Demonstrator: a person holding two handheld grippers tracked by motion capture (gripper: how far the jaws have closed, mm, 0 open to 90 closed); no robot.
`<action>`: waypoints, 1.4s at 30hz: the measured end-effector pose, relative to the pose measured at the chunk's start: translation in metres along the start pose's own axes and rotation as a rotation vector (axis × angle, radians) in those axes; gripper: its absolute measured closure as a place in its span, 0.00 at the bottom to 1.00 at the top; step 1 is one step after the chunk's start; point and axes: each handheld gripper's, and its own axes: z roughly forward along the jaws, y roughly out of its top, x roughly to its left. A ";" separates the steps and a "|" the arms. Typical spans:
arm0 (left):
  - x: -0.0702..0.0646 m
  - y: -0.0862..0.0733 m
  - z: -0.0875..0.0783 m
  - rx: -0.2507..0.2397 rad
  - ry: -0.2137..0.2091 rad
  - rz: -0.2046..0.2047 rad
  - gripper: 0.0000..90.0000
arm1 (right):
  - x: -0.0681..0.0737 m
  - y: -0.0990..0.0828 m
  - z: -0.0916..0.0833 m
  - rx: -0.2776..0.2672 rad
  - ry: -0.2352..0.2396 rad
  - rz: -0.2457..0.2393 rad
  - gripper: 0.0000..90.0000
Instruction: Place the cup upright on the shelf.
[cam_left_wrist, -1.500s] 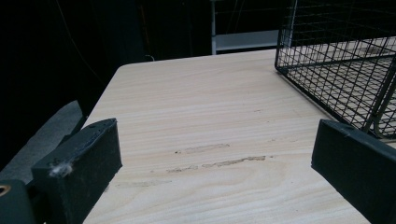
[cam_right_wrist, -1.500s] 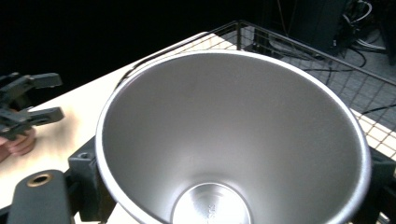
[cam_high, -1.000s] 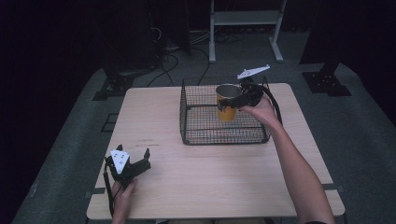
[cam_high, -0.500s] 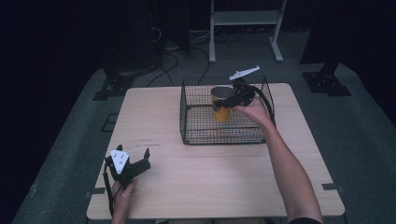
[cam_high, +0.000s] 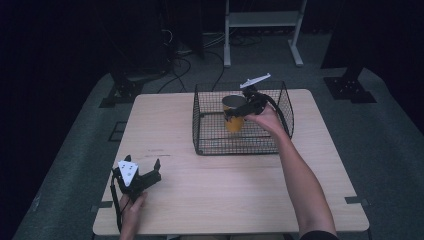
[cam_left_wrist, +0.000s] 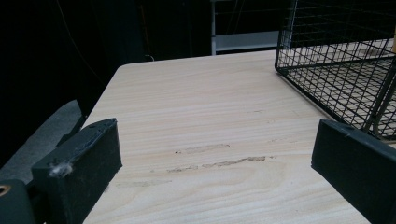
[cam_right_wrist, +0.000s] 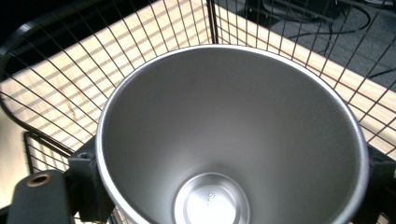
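A yellow cup (cam_high: 233, 116) with a silver steel inside (cam_right_wrist: 233, 135) is held upright inside the black wire basket (cam_high: 210, 142). My right gripper (cam_high: 241, 110) is shut on the cup near its rim, with one jaw on each side of it in the right gripper view. Whether the cup's base touches the basket floor is unclear. My left gripper (cam_high: 145, 172) rests low at the table's near left corner. Its jaws stand wide open over bare wood (cam_left_wrist: 210, 154) with nothing between them.
The light wooden table (cam_high: 165, 125) carries the basket at its far middle; the basket's corner (cam_left_wrist: 336, 74) shows at the right of the left gripper view. Beyond the table are a dark floor, cables (cam_high: 185, 65) and a white rack (cam_high: 260, 30).
My right gripper has carried the cup leftward and down into the basket. The left gripper has stayed where it was.
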 end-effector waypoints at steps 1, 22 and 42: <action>0.000 0.000 0.000 0.001 0.000 0.000 0.01 | -0.001 0.000 0.001 0.005 -0.005 -0.002 0.14; 0.001 0.000 0.000 0.001 -0.001 -0.009 0.01 | -0.013 -0.006 0.021 0.077 -0.047 -0.006 0.14; 0.001 0.000 0.000 -0.001 -0.003 -0.006 0.01 | -0.006 -0.008 0.028 0.124 -0.062 -0.044 0.13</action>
